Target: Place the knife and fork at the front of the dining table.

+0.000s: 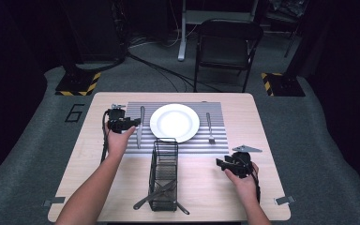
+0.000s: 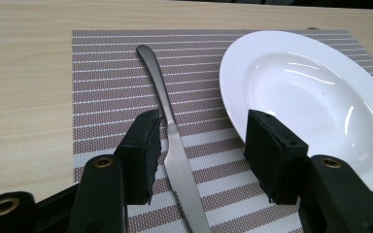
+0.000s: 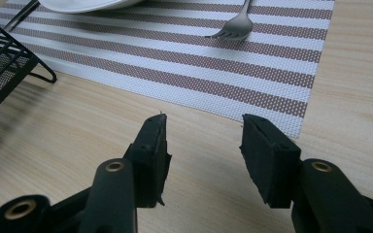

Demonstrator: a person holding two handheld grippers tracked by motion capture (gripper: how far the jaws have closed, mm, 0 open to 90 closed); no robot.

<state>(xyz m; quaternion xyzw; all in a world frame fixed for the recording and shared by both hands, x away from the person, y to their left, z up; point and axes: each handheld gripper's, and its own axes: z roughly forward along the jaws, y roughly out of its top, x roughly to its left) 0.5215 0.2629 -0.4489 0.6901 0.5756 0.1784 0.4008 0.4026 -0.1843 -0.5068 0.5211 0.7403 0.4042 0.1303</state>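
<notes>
left gripper [image 2: 201, 145] – jaws spread astride knife [image 2: 167, 126] | right gripper [image 3: 204, 155] – spread, over bare table [image 3: 68, 145]

Black jaws, brass screws, bare forearms

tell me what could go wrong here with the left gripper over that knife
1. The left gripper is open with the knife close to one jaw, so closing might push it sideways instead of pinching it.
2. The plate rim sits just behind the other jaw, which could knock it.
3. The knife lies flat on the placemat, so the jaws may slide over it.
</notes>
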